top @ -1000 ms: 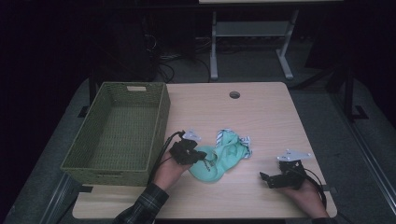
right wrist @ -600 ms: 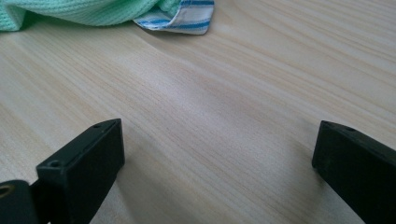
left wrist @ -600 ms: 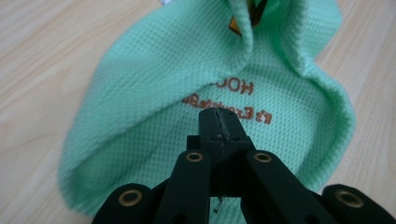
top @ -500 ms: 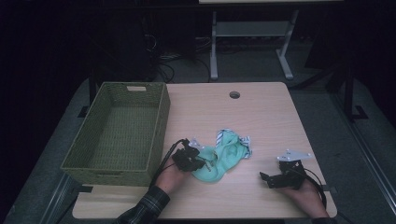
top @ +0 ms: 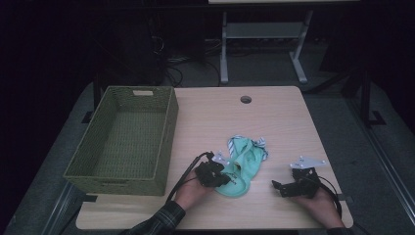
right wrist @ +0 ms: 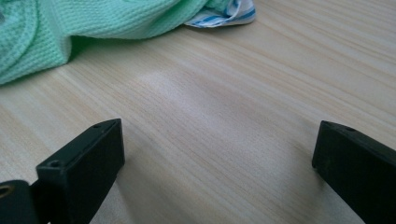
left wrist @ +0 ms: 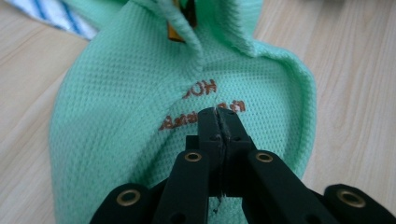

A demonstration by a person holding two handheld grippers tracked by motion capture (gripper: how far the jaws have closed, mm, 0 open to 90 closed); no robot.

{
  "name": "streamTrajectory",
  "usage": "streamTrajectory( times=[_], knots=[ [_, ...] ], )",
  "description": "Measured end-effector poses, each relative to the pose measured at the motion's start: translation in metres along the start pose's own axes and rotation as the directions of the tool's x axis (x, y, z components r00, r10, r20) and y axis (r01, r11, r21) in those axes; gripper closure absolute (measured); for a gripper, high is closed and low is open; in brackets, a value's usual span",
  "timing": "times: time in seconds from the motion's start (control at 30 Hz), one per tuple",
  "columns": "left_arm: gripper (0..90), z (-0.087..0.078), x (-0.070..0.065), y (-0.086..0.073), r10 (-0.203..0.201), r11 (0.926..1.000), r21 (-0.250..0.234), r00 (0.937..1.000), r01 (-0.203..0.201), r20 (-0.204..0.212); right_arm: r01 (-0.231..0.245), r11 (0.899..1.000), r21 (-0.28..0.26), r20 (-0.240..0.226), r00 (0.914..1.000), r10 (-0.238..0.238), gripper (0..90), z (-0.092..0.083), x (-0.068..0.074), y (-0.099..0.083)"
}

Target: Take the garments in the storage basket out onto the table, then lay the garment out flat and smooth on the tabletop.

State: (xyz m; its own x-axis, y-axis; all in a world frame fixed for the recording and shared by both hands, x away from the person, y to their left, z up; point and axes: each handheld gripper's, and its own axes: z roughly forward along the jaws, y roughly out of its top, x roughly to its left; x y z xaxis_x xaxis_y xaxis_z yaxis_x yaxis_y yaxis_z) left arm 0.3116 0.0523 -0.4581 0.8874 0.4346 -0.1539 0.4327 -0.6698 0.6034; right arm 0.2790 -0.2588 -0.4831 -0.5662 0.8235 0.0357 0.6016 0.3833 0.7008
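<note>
A mint-green knit cloth [top: 247, 159] with brown lettering lies crumpled on the wooden table [top: 274, 117], with a white cloth with blue stripes [top: 262, 143] bunched at its far end. My left gripper [top: 224, 178] is at the cloth's near end. In the left gripper view its jaws are pressed together, tips [left wrist: 218, 113] right over the green cloth [left wrist: 126, 93] by the lettering, with no fold of fabric between them. My right gripper [top: 278, 186] rests low on the table to the right of the cloth, open [right wrist: 217, 140] over bare wood, with the green cloth [right wrist: 93, 18] ahead of it.
An empty green woven basket [top: 166, 132] stands on the table's left side, close to my left hand. A cable hole [top: 245, 99] sits near the table's far edge. Beyond the table are dark floor, cables and a metal stand [top: 264, 34].
My left hand has moved right, toward me and lower, bringing its shut jaws onto the near end of the green cloth. The right hand has stayed put.
</note>
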Motion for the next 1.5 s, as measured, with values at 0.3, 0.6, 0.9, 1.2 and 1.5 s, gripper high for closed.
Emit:
streamTrajectory(
  times=[0.3, 0.6, 0.9, 1.2, 1.5],
  knots=[
    [85.1, -0.026, 0.001, -0.009, 0.022, 0.9998, 0.002, 0.998, -0.022, -0.059, 0.005, 1.0, 0.006, 0.0, 1.0, -0.005, 1.8, 0.001, -0.001, 0.001],
    [84.9, -0.024, 0.006, -0.021, 0.011, 0.9986, 0.053, 0.9961, -0.006, -0.088, 0.011, 0.999, 0.031, -0.009, 0.9999, -0.011, 10.2, -0.004, -0.002, 0.008],
    [86.0, -0.023, 0.009, -0.021, 0.003, 0.9987, 0.051, 0.9972, 0.0, -0.074, 0.023, 0.999, -0.05, -0.032, 0.9992, -0.024, 16.1, -0.013, -0.006, 0.029],
    [86.0, -0.023, 0.01, -0.021, -0.01, 0.9989, 0.046, 0.9977, 0.013, -0.068, 0.063, 0.993, -0.099, -0.075, 0.9947, -0.071, 25.3, -0.017, 0.0, 0.073],
    [87.3, -0.023, 0.013, -0.022, -0.034, 0.9991, 0.023, 0.9982, 0.035, -0.049, 0.12, 0.988, -0.099, -0.125, 0.9833, -0.132, 41.2, -0.003, 0.004, 0.119]
  ],
)
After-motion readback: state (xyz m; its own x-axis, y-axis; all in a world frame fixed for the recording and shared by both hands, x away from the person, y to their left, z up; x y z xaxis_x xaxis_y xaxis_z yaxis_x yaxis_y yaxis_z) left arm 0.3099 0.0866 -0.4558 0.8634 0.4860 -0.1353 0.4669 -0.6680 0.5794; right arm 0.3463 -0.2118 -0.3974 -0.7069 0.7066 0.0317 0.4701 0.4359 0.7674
